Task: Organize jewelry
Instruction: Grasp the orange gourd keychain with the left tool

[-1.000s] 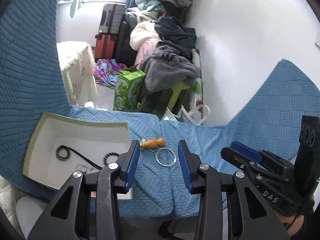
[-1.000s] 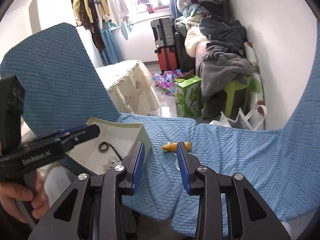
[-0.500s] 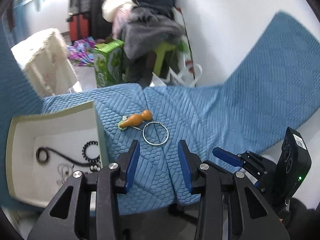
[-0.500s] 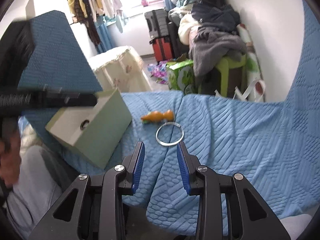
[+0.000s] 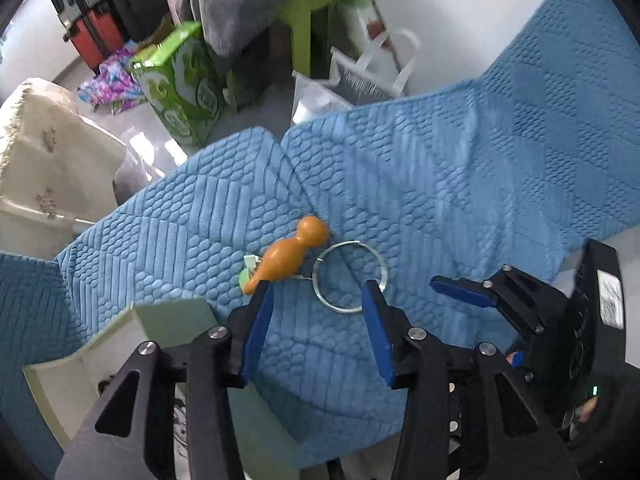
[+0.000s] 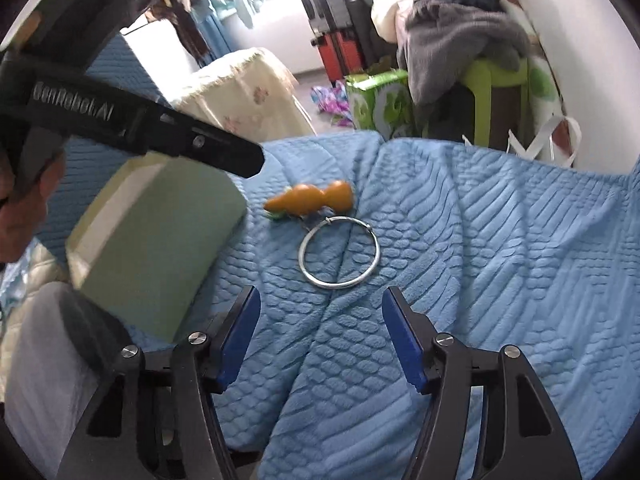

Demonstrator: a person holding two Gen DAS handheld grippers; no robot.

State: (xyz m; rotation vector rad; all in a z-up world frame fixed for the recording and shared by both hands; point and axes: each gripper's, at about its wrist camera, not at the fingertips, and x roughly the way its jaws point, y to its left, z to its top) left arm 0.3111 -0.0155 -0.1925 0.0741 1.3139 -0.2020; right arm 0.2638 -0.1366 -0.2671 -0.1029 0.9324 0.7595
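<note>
A thin silver ring lies flat on the blue quilted blanket, joined to an orange gourd-shaped charm with a small green tag. My left gripper points steeply down over the ring; its jaws are opening and grip nothing. Its black finger crosses the right wrist view above the pale green box. My right gripper hovers just short of the ring and charm, its jaws also opening and empty. The box sits at lower left, its contents mostly hidden.
Past the blanket's far edge stand a green carton, a green stool under piled clothes, a white bag and a cream-covered table. Suitcases stand at the back. A hand holds the left gripper.
Both grippers have dropped towards the ring and charm, which now look larger and closer. Both pairs of jaws stand wider. The left view has tilted down, sliding the box to the lower left.
</note>
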